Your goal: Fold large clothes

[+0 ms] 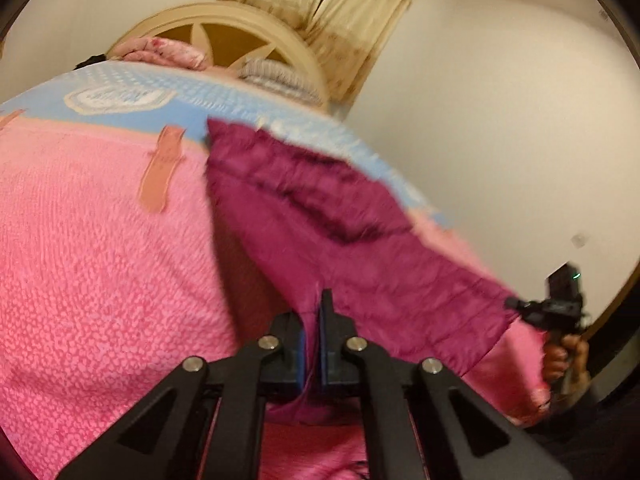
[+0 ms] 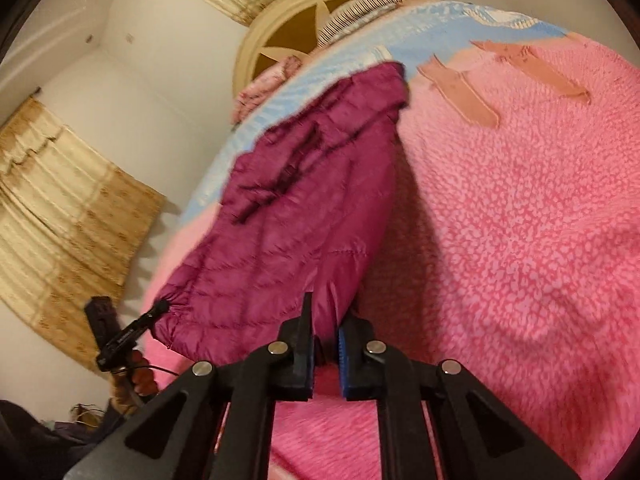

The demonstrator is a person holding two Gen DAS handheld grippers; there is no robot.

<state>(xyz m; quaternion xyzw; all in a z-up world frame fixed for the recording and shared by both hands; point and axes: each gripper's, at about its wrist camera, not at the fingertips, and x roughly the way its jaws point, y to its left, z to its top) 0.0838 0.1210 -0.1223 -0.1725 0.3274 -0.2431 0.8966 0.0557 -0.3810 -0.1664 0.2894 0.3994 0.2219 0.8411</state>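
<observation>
A magenta quilted jacket [image 1: 320,220] [image 2: 288,220] lies partly lifted off a pink fleece blanket [image 1: 100,260] [image 2: 520,220] on a bed. My left gripper [image 1: 322,300] is shut on the jacket's near edge, with the fabric pinched between the blue pads. My right gripper [image 2: 326,320] is shut on another part of that near edge. Each view also shows the other gripper at a far corner of the hem: the right gripper [image 1: 516,303] in the left wrist view, the left gripper [image 2: 160,306] in the right wrist view. The jacket hangs stretched between the two.
The blanket has a light blue band [image 1: 192,96] toward a cream arched headboard [image 1: 224,36], with pillows [image 1: 160,50] against it. Beige curtains [image 1: 348,12] [image 2: 60,200] hang on white walls. A hand [image 1: 560,356] holds the right gripper's handle at the bed's edge.
</observation>
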